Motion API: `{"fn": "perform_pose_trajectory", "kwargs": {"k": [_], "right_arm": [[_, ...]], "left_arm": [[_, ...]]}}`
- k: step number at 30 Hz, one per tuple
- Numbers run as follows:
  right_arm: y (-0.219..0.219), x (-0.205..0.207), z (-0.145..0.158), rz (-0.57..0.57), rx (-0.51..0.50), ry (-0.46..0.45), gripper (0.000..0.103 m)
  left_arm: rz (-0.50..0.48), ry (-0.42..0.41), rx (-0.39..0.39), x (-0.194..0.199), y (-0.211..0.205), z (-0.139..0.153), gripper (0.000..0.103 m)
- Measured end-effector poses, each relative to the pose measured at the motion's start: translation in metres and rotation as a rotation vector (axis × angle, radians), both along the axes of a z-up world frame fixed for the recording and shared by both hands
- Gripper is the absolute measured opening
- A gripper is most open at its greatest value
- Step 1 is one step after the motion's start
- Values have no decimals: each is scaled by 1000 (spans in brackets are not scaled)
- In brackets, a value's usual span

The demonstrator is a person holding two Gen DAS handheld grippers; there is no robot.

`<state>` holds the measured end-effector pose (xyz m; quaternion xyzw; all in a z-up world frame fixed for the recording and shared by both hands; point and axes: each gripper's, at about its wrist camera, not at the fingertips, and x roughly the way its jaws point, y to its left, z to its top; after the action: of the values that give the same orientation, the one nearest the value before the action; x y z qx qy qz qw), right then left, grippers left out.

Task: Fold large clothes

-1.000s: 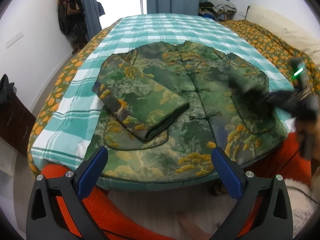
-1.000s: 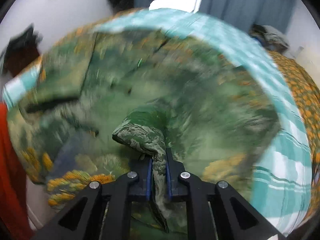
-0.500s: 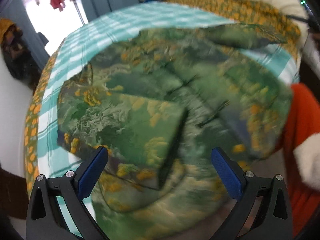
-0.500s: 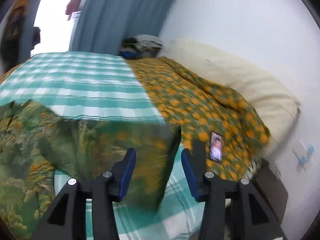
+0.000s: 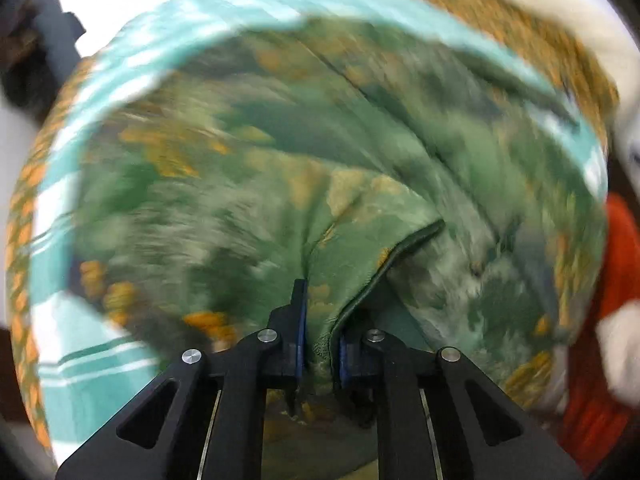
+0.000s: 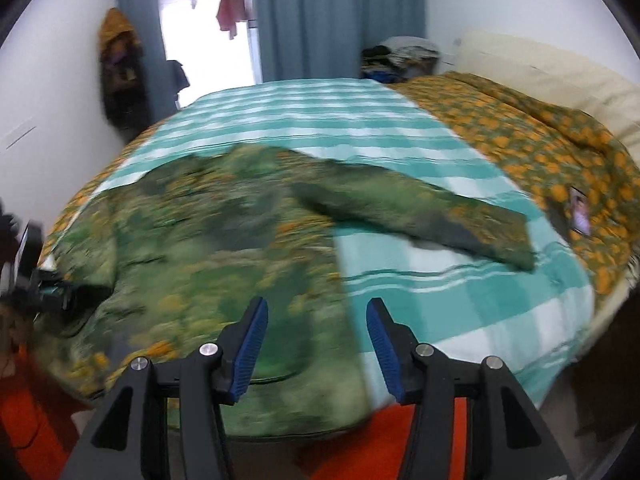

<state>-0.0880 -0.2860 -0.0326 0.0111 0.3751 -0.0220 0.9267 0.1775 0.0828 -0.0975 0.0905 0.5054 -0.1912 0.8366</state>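
A green jacket with orange floral print (image 6: pixel 208 248) lies spread on the bed, blurred by motion. Its right sleeve (image 6: pixel 432 212) stretches out flat to the right over the checked cover. My left gripper (image 5: pixel 320 340) is shut on the cuff of the folded left sleeve (image 5: pixel 348 264), close above the jacket body (image 5: pixel 460 152). My right gripper (image 6: pixel 316 340) is open and empty, held above the jacket's near hem at the bed's front edge. The left gripper (image 6: pixel 44 288) also shows at the far left of the right wrist view.
The bed has a teal and white checked cover (image 6: pixel 460 300) and an orange-flowered quilt (image 6: pixel 540 140) on the right with a phone (image 6: pixel 580 216) on it. A cream pillow (image 6: pixel 560 72), blue curtains (image 6: pixel 340 12) and a clothes pile (image 6: pixel 404 52) stand behind.
My left gripper came down and shut on the left sleeve cuff. My right gripper let go of the right sleeve, which now lies stretched out, and drew back open to the front edge.
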Motion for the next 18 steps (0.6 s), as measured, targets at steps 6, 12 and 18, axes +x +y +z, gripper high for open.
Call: {"fn": "perform_pose_trajectory", "kwargs": {"k": [6, 12, 18], "right_arm": [[0, 9, 15, 14, -39, -28, 52], [-24, 23, 4, -33, -12, 9, 52], [-61, 33, -25, -101, 52, 147, 53]], "left_arm": [[404, -171, -102, -6, 157, 88, 12], [903, -241, 13, -56, 309, 105, 54], [830, -126, -142, -112, 284, 73, 72]]}}
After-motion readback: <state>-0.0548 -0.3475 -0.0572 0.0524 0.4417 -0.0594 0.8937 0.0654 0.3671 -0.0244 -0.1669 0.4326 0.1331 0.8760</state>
